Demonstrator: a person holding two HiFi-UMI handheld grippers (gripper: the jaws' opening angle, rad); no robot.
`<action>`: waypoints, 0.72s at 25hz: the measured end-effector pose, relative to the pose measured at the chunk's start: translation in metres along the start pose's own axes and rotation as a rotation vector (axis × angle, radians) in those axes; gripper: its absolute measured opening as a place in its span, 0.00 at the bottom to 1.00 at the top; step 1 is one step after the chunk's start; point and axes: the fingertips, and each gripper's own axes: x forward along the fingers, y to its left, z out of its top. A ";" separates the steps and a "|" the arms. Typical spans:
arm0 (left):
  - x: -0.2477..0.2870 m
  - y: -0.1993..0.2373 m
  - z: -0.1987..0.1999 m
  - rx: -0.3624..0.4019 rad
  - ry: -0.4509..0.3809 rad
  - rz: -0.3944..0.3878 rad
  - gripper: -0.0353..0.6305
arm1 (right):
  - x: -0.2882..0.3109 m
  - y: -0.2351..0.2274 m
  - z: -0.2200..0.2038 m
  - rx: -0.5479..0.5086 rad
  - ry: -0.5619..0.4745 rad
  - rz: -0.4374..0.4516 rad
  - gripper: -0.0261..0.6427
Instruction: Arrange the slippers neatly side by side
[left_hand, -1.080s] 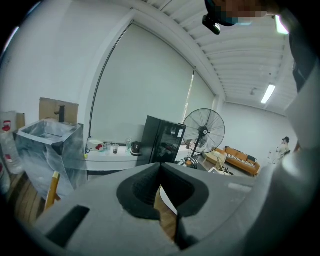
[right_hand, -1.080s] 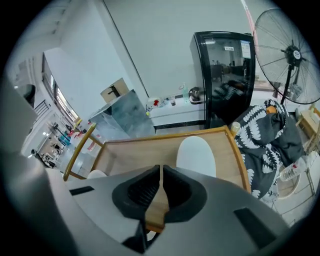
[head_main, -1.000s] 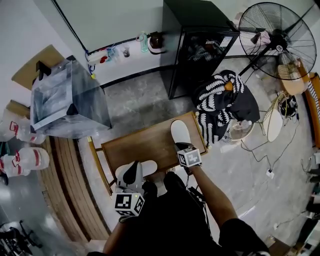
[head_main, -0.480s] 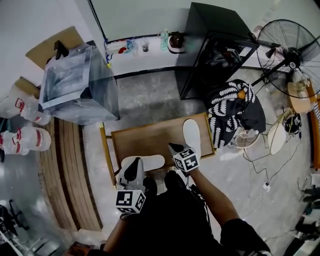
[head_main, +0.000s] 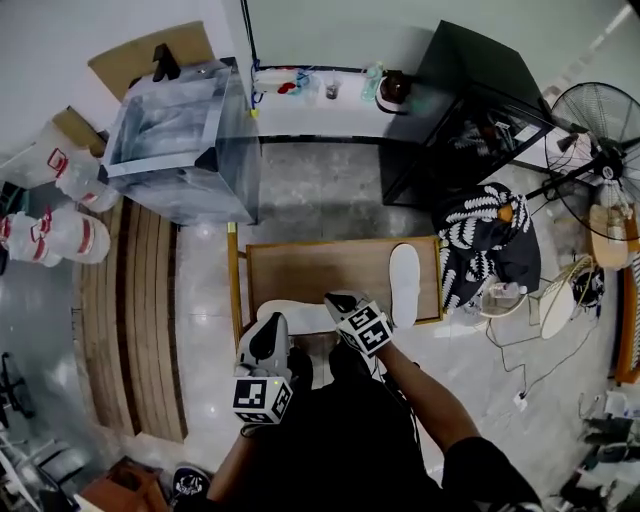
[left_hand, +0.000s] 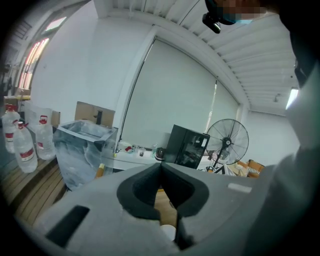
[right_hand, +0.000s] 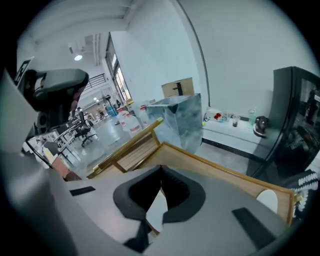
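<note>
Low wooden table (head_main: 320, 270) with a raised rim sat on the grey floor; both slippers were on it.

First slipper (head_main: 405, 285): plain white, long oval with rounded ends, no print visible. It lay flat at the table's right end, with its length running from the table's near edge to its far edge, just inside the right rim.

Second slipper (head_main: 292, 317): same plain white, same shape. It lay along the table's near edge toward the left corner, crosswise to the first. The two were well apart, with bare wood between them. Could not tell which face of either was up.

Left gripper (head_main: 272, 328) was at the table's near-left corner, over the near end of the second slipper. Its dark pads met at the tips with nothing pinched between them. Only wood and a bit of white showed through the gap below the tips.

Right gripper (head_main: 335, 298) was at the table's near edge, by the other end of the second slipper. Its pads were closed tip to tip and empty, with the white slipper visible through the gap underneath.
</note>
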 end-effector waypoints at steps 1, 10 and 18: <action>-0.003 0.004 -0.001 -0.006 -0.002 0.010 0.08 | 0.004 0.008 0.002 -0.030 0.004 0.014 0.06; -0.027 0.035 -0.008 -0.048 -0.011 0.094 0.08 | 0.037 0.063 -0.008 -0.221 0.114 0.125 0.06; -0.044 0.059 -0.020 -0.073 0.001 0.137 0.08 | 0.076 0.086 -0.036 -0.441 0.285 0.164 0.06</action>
